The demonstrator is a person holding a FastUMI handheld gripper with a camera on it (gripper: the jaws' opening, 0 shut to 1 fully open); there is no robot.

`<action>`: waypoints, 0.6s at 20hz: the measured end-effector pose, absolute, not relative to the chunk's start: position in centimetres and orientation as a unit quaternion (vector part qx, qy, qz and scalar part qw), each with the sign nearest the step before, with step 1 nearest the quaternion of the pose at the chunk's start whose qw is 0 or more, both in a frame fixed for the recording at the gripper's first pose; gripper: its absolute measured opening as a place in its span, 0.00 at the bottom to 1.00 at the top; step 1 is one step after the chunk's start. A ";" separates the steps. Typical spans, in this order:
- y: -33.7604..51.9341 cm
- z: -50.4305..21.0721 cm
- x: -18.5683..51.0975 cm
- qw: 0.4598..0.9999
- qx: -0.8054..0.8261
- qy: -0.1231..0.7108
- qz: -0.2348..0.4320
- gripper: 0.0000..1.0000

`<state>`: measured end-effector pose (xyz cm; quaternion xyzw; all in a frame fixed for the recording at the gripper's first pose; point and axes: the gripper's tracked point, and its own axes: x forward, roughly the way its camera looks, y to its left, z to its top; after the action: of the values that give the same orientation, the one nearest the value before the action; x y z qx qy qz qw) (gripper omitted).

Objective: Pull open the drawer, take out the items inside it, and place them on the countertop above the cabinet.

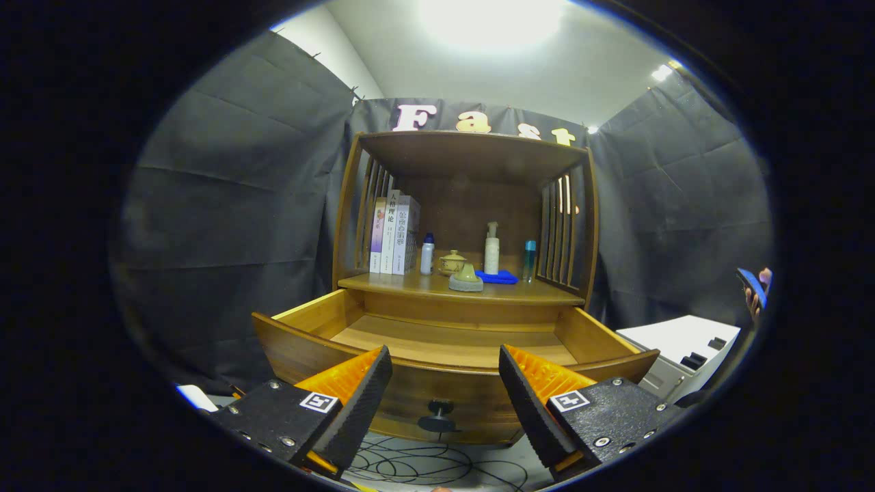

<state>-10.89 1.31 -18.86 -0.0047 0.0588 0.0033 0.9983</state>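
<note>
Now drawer (437,342) pulled out — gripper (446,383) spread apart, holding nothing, just before its knob (439,412); bottles and books on bench (410,285) above.

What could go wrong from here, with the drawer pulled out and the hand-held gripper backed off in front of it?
1. The drawer is pulled far out, and the visible floor looks bare; reaching in again may be wasted, though the front panel hides its near part.
2. The countertop is crowded: a small hat-shaped item sits at its front edge and could be knocked off.
3. The open hand-held gripper hangs just above the knob; dropping forward could bump it.
</note>
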 end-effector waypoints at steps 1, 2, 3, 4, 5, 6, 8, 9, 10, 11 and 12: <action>1.2 -19.9 -10.8 0.998 0.005 0.068 -0.001 0.97; 0.9 -20.9 -10.5 0.997 0.009 0.079 -0.007 0.97; 0.5 -21.8 -10.4 0.996 0.012 0.088 -0.014 0.97; 0.4 -22.5 -10.1 0.995 0.015 0.092 -0.017 0.97; 0.3 -23.2 -9.7 0.995 0.016 0.097 -0.020 0.97; 0.0 -23.9 -9.4 0.995 0.015 0.100 -0.024 0.97; -0.5 -25.2 -8.7 0.993 0.017 0.110 -0.031 0.97; -0.5 -25.7 -8.4 0.992 0.029 0.115 -0.032 0.97; -1.1 -25.9 -8.4 0.992 0.035 0.113 -0.047 0.97; -1.2 -26.0 -8.4 0.991 0.041 0.116 -0.049 0.95; -1.1 -25.9 -8.2 0.991 0.041 0.113 -0.049 0.94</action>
<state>-8.23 -1.11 -25.85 0.0413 0.1131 -0.0494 0.9915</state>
